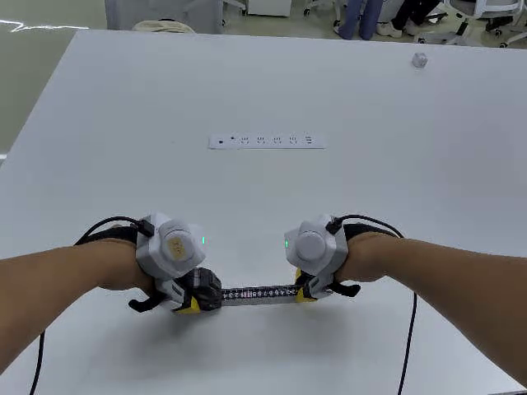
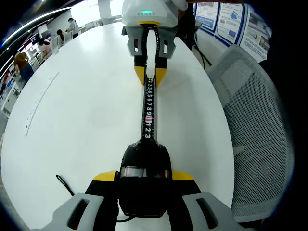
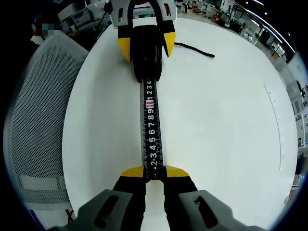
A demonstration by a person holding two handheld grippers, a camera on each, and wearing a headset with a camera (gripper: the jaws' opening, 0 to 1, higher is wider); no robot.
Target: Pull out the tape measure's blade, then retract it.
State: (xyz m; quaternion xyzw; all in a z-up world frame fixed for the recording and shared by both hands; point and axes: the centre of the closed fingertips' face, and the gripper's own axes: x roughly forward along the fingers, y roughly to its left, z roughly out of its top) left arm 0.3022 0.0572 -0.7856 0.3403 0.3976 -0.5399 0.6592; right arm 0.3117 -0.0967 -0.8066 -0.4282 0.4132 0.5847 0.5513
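The black tape measure case (image 1: 203, 290) (image 2: 145, 175) (image 3: 146, 48) sits near the table's front edge, with my left gripper (image 1: 191, 301) (image 2: 144, 177) shut on it. Its numbered blade (image 1: 259, 293) (image 2: 148, 108) (image 3: 150, 130) runs a short way out to the right, about fourteen centimetres showing. My right gripper (image 1: 303, 294) (image 3: 154, 174) is shut on the blade's tip, yellow pads pressed on either side of it. In the left gripper view the right gripper (image 2: 150, 77) faces me at the blade's far end; in the right gripper view the left gripper (image 3: 144, 47) holds the case.
A white power strip (image 1: 266, 141) (image 2: 39, 103) (image 3: 275, 126) lies mid-table. A small round object (image 1: 420, 60) rests at the far right of the white table (image 1: 346, 189). A grey mesh chair (image 2: 252, 130) (image 3: 38, 115) stands by the table edge. Black cables (image 1: 409, 329) trail from both grippers.
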